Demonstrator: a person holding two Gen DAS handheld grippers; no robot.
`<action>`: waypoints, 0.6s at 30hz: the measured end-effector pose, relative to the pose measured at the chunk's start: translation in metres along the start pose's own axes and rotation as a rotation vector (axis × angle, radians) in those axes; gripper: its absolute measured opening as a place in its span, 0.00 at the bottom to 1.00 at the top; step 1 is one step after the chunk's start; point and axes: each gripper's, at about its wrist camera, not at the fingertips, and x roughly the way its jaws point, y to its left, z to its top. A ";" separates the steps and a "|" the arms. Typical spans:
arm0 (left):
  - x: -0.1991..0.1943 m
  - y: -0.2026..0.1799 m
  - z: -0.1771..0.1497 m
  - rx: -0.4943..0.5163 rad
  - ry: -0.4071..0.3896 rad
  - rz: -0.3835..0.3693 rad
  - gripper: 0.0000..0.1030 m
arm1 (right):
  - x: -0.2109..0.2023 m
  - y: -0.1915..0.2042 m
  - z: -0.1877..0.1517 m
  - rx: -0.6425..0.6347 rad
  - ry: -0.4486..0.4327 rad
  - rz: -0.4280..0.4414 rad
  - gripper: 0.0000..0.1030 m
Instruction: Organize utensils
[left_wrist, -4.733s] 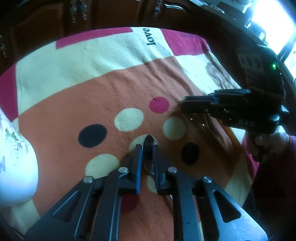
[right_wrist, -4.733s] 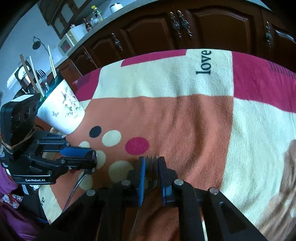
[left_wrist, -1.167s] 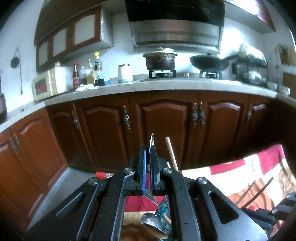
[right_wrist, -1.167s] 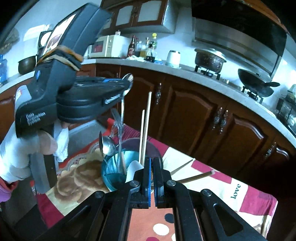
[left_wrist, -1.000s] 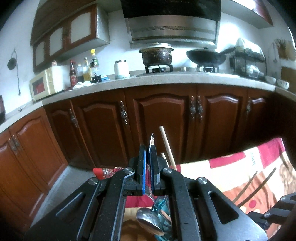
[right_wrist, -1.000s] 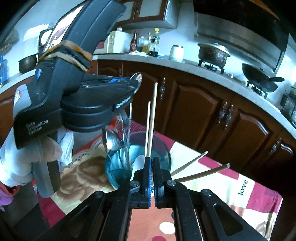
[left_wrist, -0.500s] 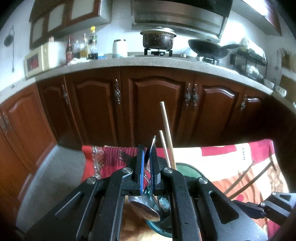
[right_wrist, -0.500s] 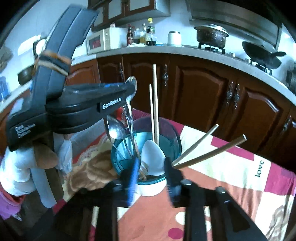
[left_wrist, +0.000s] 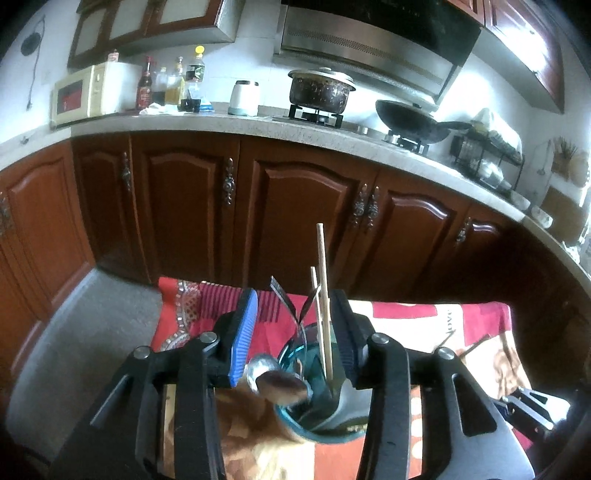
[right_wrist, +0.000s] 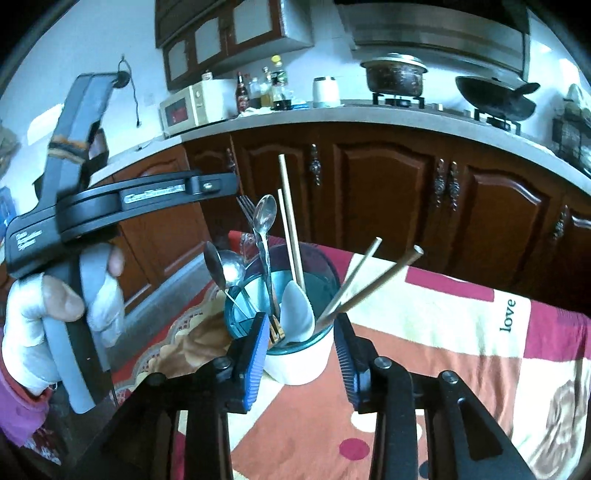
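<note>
The utensil holder (right_wrist: 295, 354), a white cup with a teal glass rim, stands near the left edge of the patterned blanket (right_wrist: 461, 332) that covers the table, close to the far left corner where the red border folds over. It is crowded with cutlery: a fork (right_wrist: 245, 206) and a teaspoon (right_wrist: 266, 214) stand nearly upright at its left side, two larger spoons (right_wrist: 221, 264) lean out over the rim toward the blanket's left edge, a white ceramic spoon (right_wrist: 295, 310) rests inside against the near wall, and a pair of wooden chopsticks (right_wrist: 290, 221) rises straight from the middle. Two more chopsticks (right_wrist: 373, 273) lean outward to the right, tips well above the rim.

The right gripper (right_wrist: 301, 332) sits low just in front of the holder with its jaws spread wide, one pad (right_wrist: 255, 354) on either side of the cup (neither seems to touch it) and nothing between them.

The left gripper (left_wrist: 291, 325) hovers above the holder's left side, its jaws also wide apart and holding nothing; in its own view the fork tines and upright chopsticks show in the gap between its fingers. The left hand (right_wrist: 55, 295), in a white glove, grips the handle.

Behind the table run dark wooden cabinets (right_wrist: 388, 192) under a grey countertop (right_wrist: 332, 118) (carrying a microwave, bottles and a pot).
</note>
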 end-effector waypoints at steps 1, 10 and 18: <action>-0.003 0.000 -0.001 0.001 -0.002 0.000 0.39 | -0.003 -0.001 -0.001 0.008 -0.004 -0.004 0.35; -0.040 -0.018 -0.035 0.099 -0.020 0.037 0.39 | -0.019 -0.001 -0.011 0.058 -0.014 -0.023 0.38; -0.053 -0.031 -0.061 0.115 0.008 0.054 0.39 | -0.033 0.004 -0.017 0.089 -0.035 -0.072 0.39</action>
